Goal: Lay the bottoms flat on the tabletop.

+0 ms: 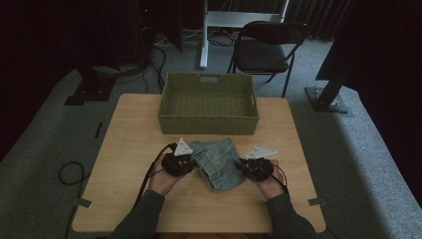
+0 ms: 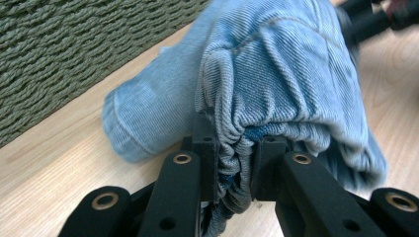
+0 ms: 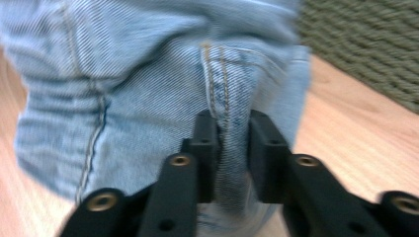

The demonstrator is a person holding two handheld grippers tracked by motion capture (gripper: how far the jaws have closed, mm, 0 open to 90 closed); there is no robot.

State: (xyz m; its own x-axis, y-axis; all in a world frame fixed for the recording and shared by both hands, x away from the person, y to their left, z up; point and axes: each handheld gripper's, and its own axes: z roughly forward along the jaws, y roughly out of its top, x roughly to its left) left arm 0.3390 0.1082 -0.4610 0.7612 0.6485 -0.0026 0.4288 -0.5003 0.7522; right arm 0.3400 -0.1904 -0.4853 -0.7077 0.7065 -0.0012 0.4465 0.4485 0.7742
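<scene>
The folded jeans (image 1: 219, 163) on the table (image 1: 124, 149) are pinched by the left gripper (image 1: 191, 163) and the right gripper (image 1: 240, 166), each clamped on denim.

On the table (image 1: 124, 149), the folded jeans (image 1: 219, 162) lie between the two grippers: the left gripper (image 1: 191, 164) pinches the gathered waistband edge between its jaws, and the right gripper (image 1: 242, 167) pinches a seamed fold on the opposite side. Beyond both sets of jaws, behind the jeans, the basket (image 1: 208, 124) stands near the table's far edge, its wall just beside the cloth. A chair (image 1: 266, 47) stands on the floor beyond the table, behind the basket.
</scene>
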